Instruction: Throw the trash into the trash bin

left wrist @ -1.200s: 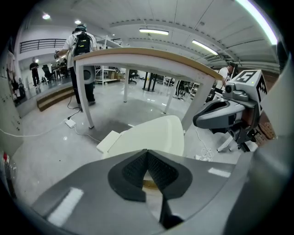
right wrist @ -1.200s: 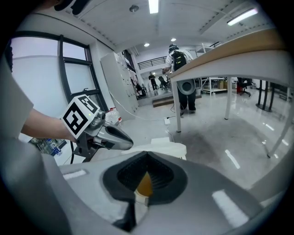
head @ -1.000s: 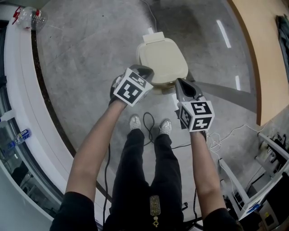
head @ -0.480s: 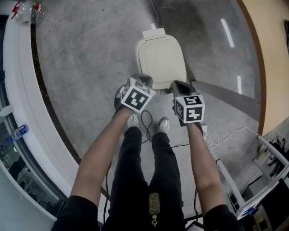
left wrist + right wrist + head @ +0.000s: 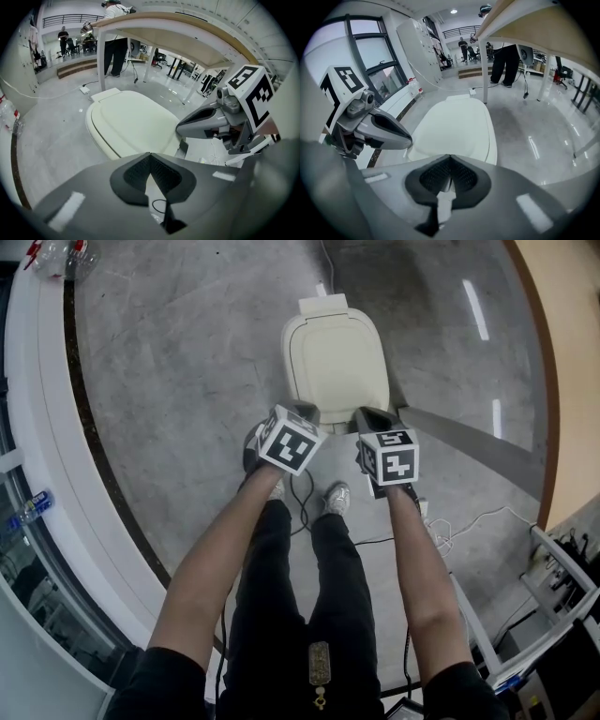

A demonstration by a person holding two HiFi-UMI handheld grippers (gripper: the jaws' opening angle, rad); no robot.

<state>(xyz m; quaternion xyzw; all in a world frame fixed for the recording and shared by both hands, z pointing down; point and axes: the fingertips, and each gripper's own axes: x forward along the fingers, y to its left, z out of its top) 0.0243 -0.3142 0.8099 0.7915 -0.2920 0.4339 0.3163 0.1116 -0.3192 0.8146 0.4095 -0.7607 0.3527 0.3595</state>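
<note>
A cream trash bin (image 5: 336, 352) stands on the grey floor with its lid down; it also fills the left gripper view (image 5: 131, 122) and the right gripper view (image 5: 454, 126). My left gripper (image 5: 300, 414) hangs just before the bin's near left edge, shut and empty (image 5: 150, 154). My right gripper (image 5: 373, 418) hangs beside it at the near right edge, also shut with nothing in it (image 5: 450, 157). Both point steeply down at the lid. Clear plastic bottles (image 5: 56, 254) lie on the white ledge at the far left, well away from both grippers.
A curved white ledge (image 5: 42, 427) runs down the left side, with another bottle (image 5: 28, 507) beyond it. A black cable (image 5: 305, 493) loops on the floor by the person's shoes (image 5: 339, 498). A wooden table (image 5: 572, 334) stands on the right, a white frame (image 5: 553, 615) at lower right.
Both grippers have sunk toward the bin's near edge and drawn closer together. The bin lid stays down.
</note>
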